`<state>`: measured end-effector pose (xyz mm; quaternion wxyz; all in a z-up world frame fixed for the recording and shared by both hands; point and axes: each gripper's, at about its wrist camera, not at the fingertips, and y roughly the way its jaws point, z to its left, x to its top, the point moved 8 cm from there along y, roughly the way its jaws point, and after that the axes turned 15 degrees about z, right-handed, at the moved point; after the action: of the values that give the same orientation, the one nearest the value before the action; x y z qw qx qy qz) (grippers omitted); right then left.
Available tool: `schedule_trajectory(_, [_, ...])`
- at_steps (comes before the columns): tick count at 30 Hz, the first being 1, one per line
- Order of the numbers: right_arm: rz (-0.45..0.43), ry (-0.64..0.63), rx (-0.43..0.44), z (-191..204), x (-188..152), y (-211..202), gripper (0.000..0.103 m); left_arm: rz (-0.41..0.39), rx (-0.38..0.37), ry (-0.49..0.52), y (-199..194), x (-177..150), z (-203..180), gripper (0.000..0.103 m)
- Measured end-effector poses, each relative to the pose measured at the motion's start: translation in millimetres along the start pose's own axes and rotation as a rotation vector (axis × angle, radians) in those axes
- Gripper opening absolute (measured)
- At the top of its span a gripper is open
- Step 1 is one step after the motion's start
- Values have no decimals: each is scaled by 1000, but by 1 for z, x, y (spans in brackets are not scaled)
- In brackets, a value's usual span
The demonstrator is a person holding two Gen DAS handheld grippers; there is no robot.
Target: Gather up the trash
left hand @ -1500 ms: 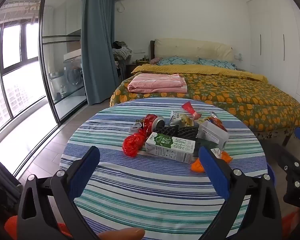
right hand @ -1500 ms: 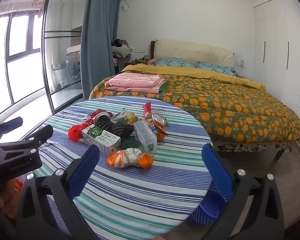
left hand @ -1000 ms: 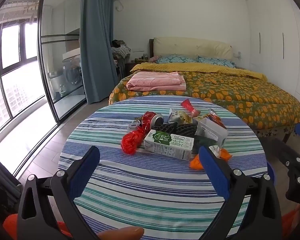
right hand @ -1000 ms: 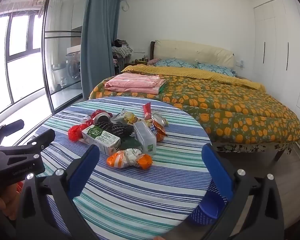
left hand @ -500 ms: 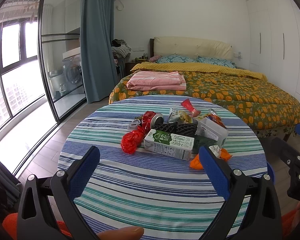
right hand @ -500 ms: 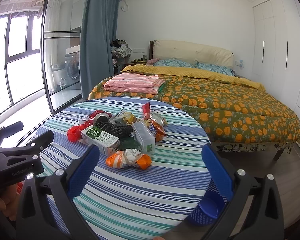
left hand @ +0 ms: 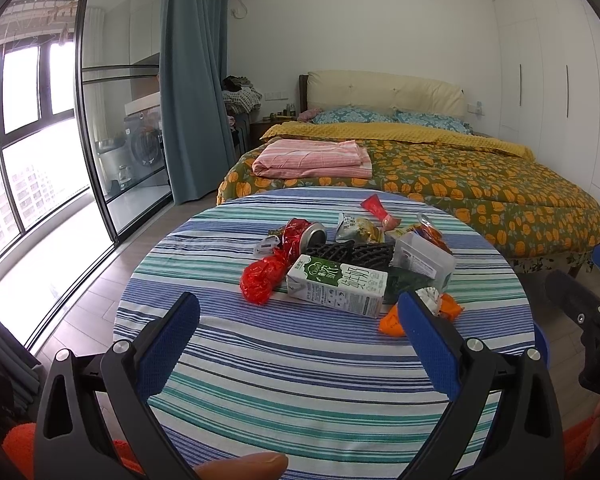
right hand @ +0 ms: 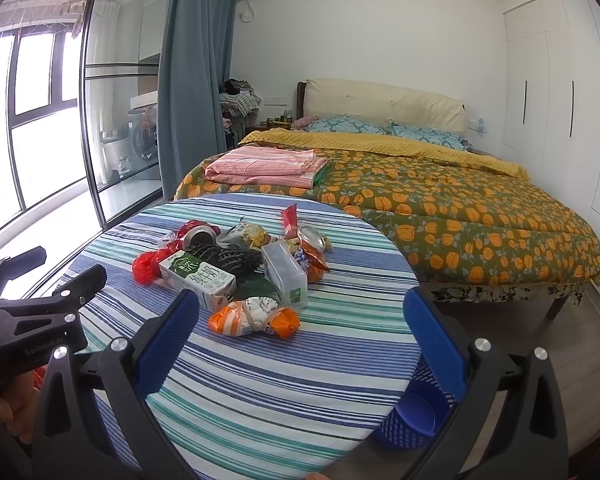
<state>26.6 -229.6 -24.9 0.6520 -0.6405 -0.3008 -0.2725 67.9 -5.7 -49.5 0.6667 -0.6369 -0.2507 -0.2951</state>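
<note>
A heap of trash lies on the round striped table (left hand: 300, 380): a green-and-white milk carton (left hand: 338, 285), a red plastic bag (left hand: 262, 278), a crushed can (left hand: 314, 234), a black mesh piece (left hand: 350, 254), a clear plastic box (left hand: 422, 258) and an orange wrapper (right hand: 256, 318). The carton also shows in the right wrist view (right hand: 198, 276). My left gripper (left hand: 298, 322) is open and empty, short of the heap. My right gripper (right hand: 300, 318) is open and empty above the table's right side. A blue mesh bin (right hand: 414, 412) stands on the floor at the table's right edge.
A bed with an orange-patterned cover (left hand: 440, 184) stands right behind the table, with folded pink bedding (left hand: 314, 158) on it. Glass sliding doors (left hand: 116, 120) and a blue curtain (left hand: 192, 80) are at the left. White wardrobes (right hand: 548, 92) line the right wall.
Both grippers stay open. The views shift only slightly; the trash has not moved.
</note>
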Motion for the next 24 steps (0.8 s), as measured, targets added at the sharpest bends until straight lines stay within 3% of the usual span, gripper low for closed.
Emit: schedule_trajectory(24, [-2,3,0,-2,0,-1,99,4,-1,-1,1,1,1,98])
